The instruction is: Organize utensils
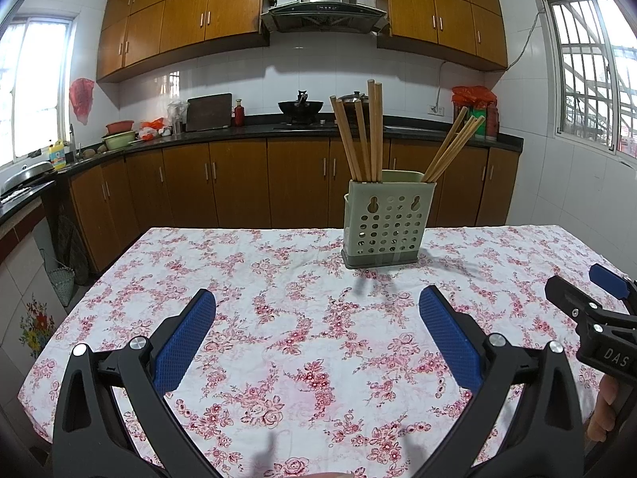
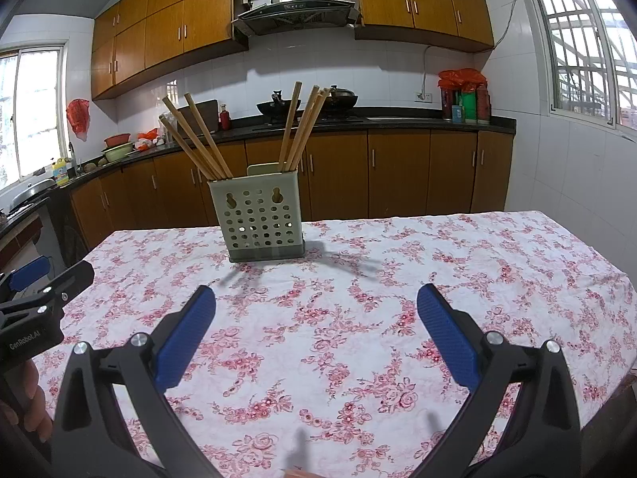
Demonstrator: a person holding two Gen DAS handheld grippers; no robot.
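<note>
A pale green perforated utensil holder [image 1: 385, 223] [image 2: 262, 219] stands upright on the table with the floral cloth [image 1: 278, 318] [image 2: 438, 279]. Several wooden chopsticks stand in it in two bunches, one on the left [image 1: 364, 135] [image 2: 197, 139] and one on the right [image 1: 452, 151] [image 2: 302, 127]. My left gripper [image 1: 317, 332] is open and empty, above the cloth in front of the holder. My right gripper [image 2: 316, 328] is open and empty, also short of the holder. Each gripper shows at the edge of the other's view, the right one [image 1: 589, 310] and the left one [image 2: 40, 290].
Behind the table runs a kitchen counter [image 1: 239, 131] with wooden cabinets, a wok [image 1: 300, 107], a cutting board [image 1: 209, 111] and bowls [image 1: 119, 135]. Windows are at the left and right. The table's edges lie at the left [image 1: 79, 302] and the right [image 2: 621, 279].
</note>
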